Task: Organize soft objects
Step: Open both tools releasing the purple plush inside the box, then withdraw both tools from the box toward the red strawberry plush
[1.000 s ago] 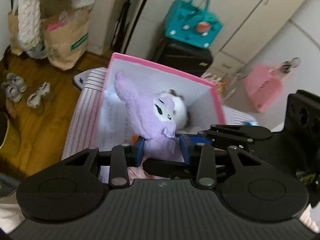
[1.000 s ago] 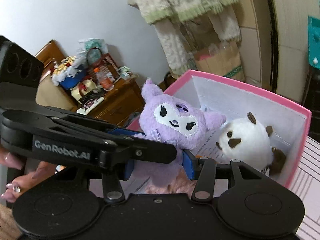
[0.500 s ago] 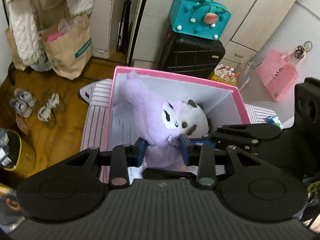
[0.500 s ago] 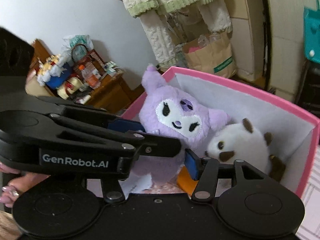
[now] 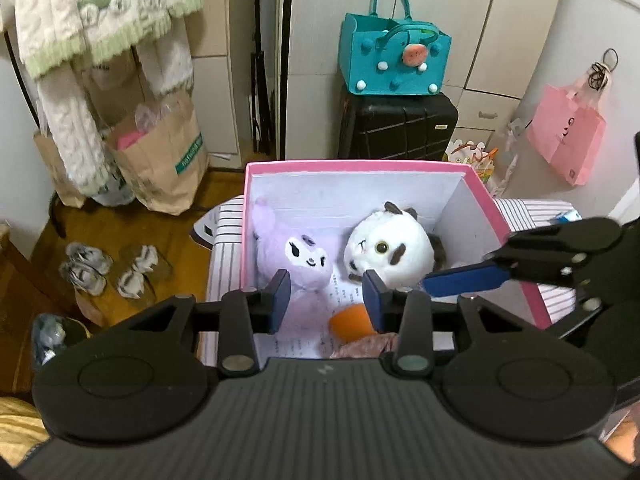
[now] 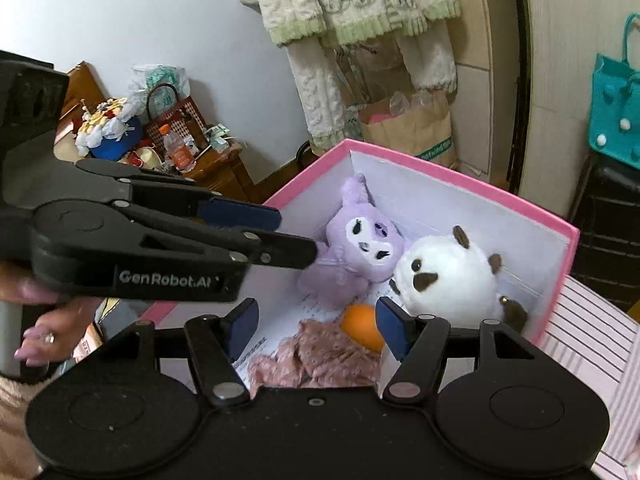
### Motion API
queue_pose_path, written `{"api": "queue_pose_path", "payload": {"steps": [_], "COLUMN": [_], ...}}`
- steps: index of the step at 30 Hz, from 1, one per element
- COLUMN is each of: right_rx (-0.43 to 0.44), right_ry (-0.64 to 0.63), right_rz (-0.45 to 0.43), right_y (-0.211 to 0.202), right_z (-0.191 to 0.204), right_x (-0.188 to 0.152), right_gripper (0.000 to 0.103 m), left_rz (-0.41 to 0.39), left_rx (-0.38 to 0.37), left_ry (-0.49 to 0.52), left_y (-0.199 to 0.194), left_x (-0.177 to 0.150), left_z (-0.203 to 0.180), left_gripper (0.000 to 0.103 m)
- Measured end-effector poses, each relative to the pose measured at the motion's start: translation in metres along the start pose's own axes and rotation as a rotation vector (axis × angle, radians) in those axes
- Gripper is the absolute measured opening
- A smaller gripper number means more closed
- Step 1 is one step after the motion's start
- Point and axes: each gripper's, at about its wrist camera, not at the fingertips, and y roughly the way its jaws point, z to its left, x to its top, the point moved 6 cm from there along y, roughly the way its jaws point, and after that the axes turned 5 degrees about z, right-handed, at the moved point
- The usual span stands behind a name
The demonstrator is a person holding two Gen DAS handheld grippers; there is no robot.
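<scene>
A purple plush [image 5: 298, 258] lies in the pink box [image 5: 360, 166] at its left side, next to a white round plush [image 5: 394, 252]. An orange ball [image 5: 352, 320] and a pinkish cloth [image 6: 320, 354] lie at the box's near end. My left gripper [image 5: 326, 300] is open and empty just above the purple plush. My right gripper [image 6: 316, 322] is open and empty over the cloth and ball. In the right wrist view the purple plush [image 6: 362, 246], the white plush [image 6: 448, 278] and the box [image 6: 460, 178] show too.
The box sits on a striped surface [image 5: 532, 210]. A black suitcase [image 5: 396, 128] with a teal bag [image 5: 394, 62] stands behind. Paper bags [image 5: 164, 152] and shoes [image 5: 112, 270] are on the wooden floor at left. A cluttered wooden table [image 6: 200, 160] is at left.
My left gripper has opened and let go of the purple plush, which now lies in the box beside the white plush. Both grippers have pulled back a little.
</scene>
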Motion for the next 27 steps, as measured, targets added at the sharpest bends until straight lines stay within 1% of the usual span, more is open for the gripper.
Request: {"api": "queue_pose_path", "payload": {"steps": [4, 9, 16, 19, 27], "right_rx": [-0.013, -0.030, -0.044, -0.053, -0.111], "right_ry": [-0.018, -0.062, -0.115, -0.127, -0.141], "right_rz": [-0.024, -0.047, -0.058, -0.059, -0.073], "right_y": [-0.027, -0.070, -0.124, -0.143, -0.190], "right_z": [0.007, 0.023, 0.042, 0.047, 0.046], "right_x": [-0.009, -0.024, -0.053, -0.067, -0.115], "right_gripper": [0.070, 0.070, 0.070, 0.070, 0.070], "left_rz": [-0.018, -0.022, 0.018, 0.016, 0.003], "left_rx": [0.030, 0.029, -0.054, -0.060, -0.096], "left_ry": [0.030, 0.064, 0.112, 0.156, 0.272], "left_y": [-0.020, -0.057, -0.107, -0.126, -0.160], "left_x": [-0.007, -0.015, -0.038, -0.049, -0.082], "left_z": [-0.005, -0.021, -0.055, -0.075, -0.126], "left_gripper": [0.041, 0.043, 0.050, 0.055, 0.064]}}
